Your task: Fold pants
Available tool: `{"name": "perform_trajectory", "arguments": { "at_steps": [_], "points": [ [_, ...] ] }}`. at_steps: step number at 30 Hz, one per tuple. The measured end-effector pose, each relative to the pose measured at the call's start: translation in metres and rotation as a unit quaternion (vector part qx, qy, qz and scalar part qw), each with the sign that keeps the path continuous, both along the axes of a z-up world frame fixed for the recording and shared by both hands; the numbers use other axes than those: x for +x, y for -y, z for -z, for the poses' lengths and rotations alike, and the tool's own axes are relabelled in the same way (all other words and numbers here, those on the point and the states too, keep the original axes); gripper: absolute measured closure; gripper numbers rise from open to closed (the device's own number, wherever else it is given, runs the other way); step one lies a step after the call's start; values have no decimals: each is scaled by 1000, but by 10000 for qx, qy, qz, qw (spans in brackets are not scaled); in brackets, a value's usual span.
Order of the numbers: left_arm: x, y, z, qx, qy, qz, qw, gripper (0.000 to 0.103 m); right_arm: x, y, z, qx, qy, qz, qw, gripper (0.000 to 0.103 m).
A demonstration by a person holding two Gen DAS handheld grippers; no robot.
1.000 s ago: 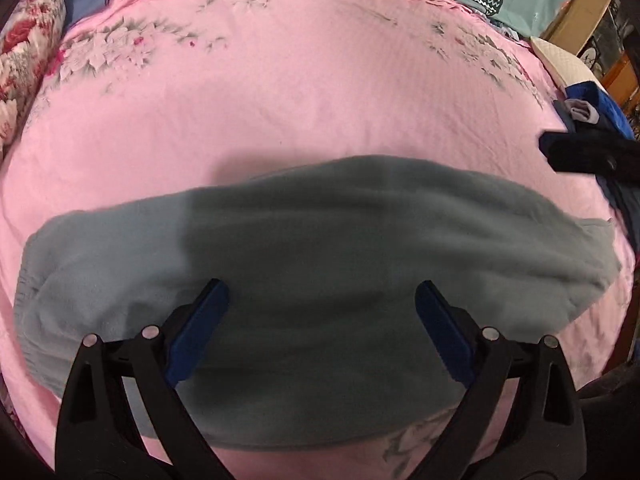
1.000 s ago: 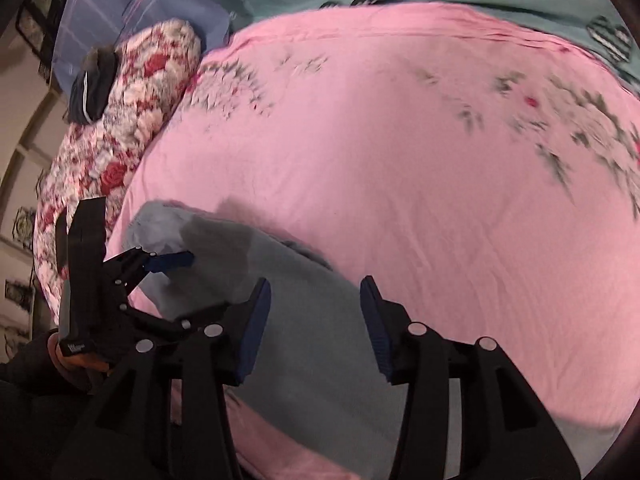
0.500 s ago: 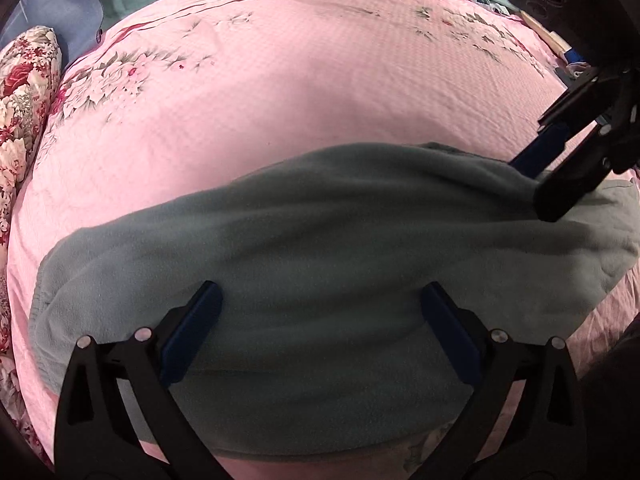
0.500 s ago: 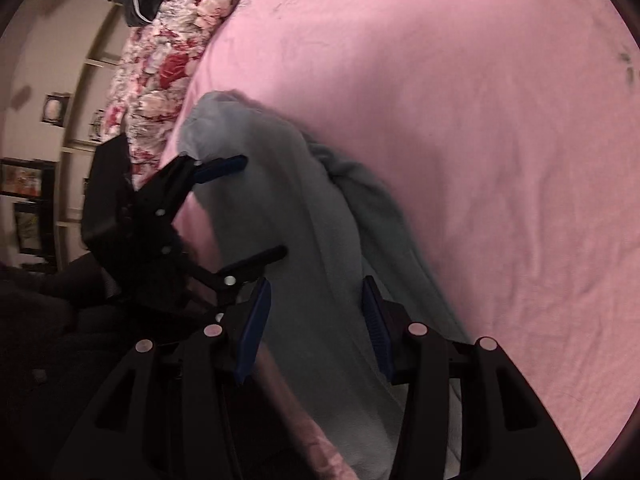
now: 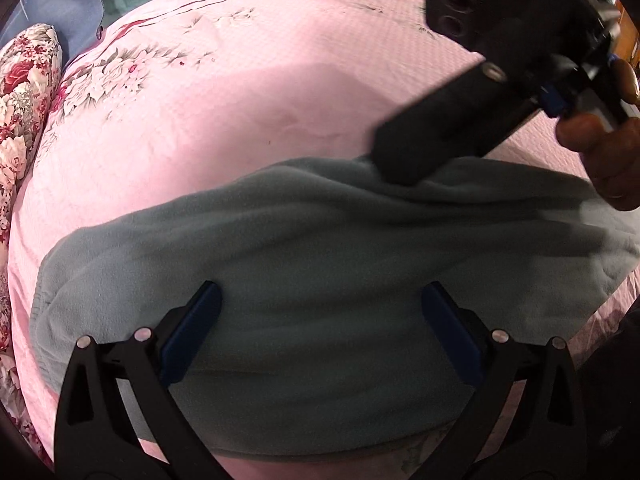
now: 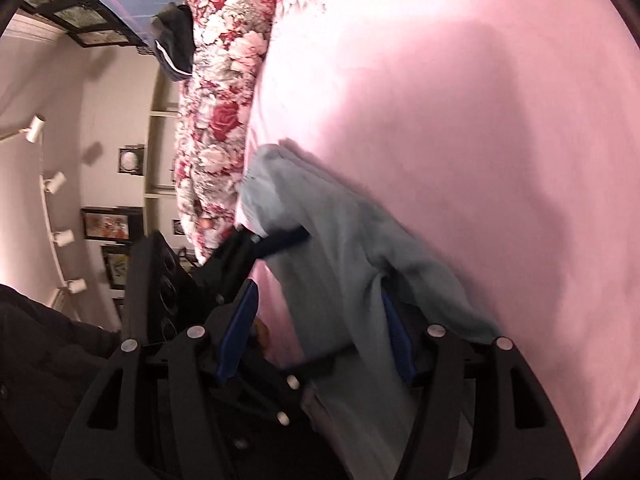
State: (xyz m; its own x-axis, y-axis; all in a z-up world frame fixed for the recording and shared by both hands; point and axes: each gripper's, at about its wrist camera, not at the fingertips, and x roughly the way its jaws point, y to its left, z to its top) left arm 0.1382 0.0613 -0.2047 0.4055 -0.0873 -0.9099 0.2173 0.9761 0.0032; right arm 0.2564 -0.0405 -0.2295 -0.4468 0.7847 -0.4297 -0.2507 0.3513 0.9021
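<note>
Grey-green fleece pants [image 5: 320,248] lie flat across the pink bedspread [image 5: 240,100]. My left gripper [image 5: 324,320] hovers over their near half, jaws wide open, nothing pinched. From the upper right a black finger [image 5: 432,144] of the right gripper, held by a person's hand [image 5: 600,152], reaches the pants' far edge. In the right wrist view the pants [image 6: 332,248] run between the blue pads of my right gripper [image 6: 316,332]. Its jaws are opening; cloth drapes over the right pad and neither pad presses it. The left gripper's blue pad [image 6: 284,238] rests on the pants ahead.
A red floral pillow [image 5: 20,100] lines the bed's left side, also the floral pillow [image 6: 224,80] in the right wrist view, with a dark garment [image 6: 172,52] on it. Beyond the pants spreads bare pink bedspread [image 6: 480,120]. A wall with framed pictures [image 6: 106,224] stands past the bed.
The right gripper swung down and in over the pants' far edge, tilting toward level, and its jaws spread wider. The left gripper stayed almost in place.
</note>
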Motion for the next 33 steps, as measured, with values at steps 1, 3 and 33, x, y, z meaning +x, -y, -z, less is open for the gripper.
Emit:
{"name": "perform_trajectory", "arguments": {
  "at_steps": [1, 3, 33],
  "points": [
    [0, 0, 0, -3, 1, -2, 10000, 2, 1, -3, 0, 51, -10, 22, 10000, 41],
    [1, -1, 0, -10, 18, -4, 10000, 2, 5, -2, 0, 135, -36, 163, 9998, 41],
    [-9, -10, -16, -277, 66, 290, 9992, 4, 1, 65, -41, -191, 717, 2013, 9767, 58]
  ]
}}
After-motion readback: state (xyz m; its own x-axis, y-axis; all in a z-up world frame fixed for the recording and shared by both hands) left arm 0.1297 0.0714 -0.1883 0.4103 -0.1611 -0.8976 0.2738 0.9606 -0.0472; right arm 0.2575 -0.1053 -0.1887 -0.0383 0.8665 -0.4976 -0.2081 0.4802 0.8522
